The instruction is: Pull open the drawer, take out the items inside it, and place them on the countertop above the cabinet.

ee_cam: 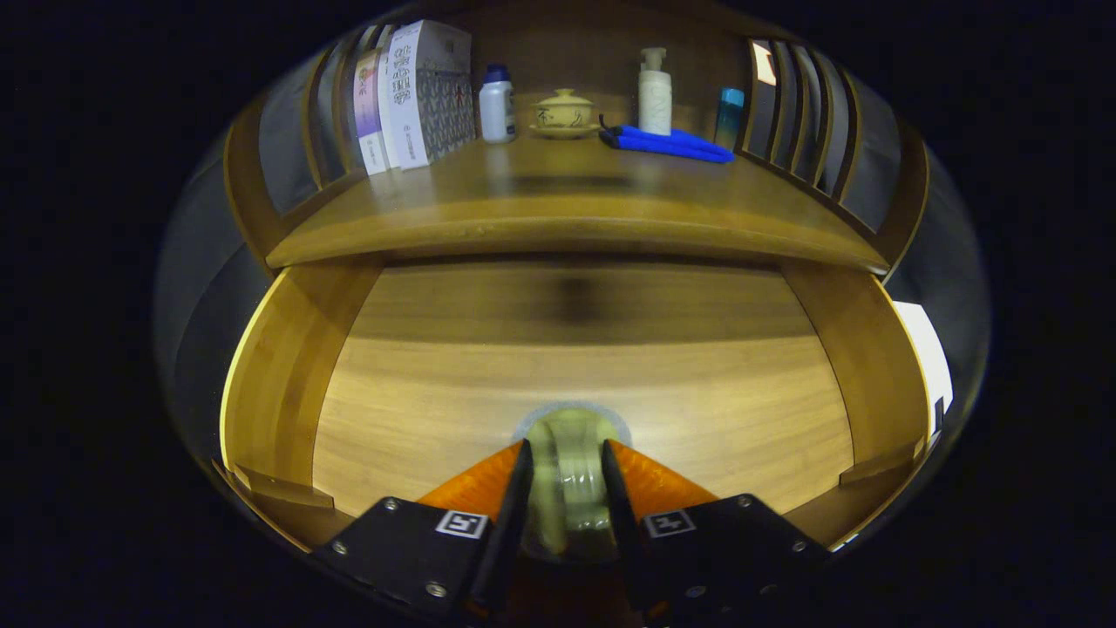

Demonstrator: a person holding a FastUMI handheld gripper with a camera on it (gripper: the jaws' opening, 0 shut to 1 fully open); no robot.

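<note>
Gripper view: fingers [565,458] clamped on pale round item [567,471] above open drawer [593,384].

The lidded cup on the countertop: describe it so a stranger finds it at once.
On the countertop above the open drawer, look along the back row. The lidded cup sits on a saucer between the white bottle and pump bottle, squat and cream-yellow.

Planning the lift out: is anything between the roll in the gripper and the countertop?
Nothing visible. The gripper is shut on the roll in the open drawer. The near countertop is bare; boxes, bottles and the cup stand at its back.
</note>
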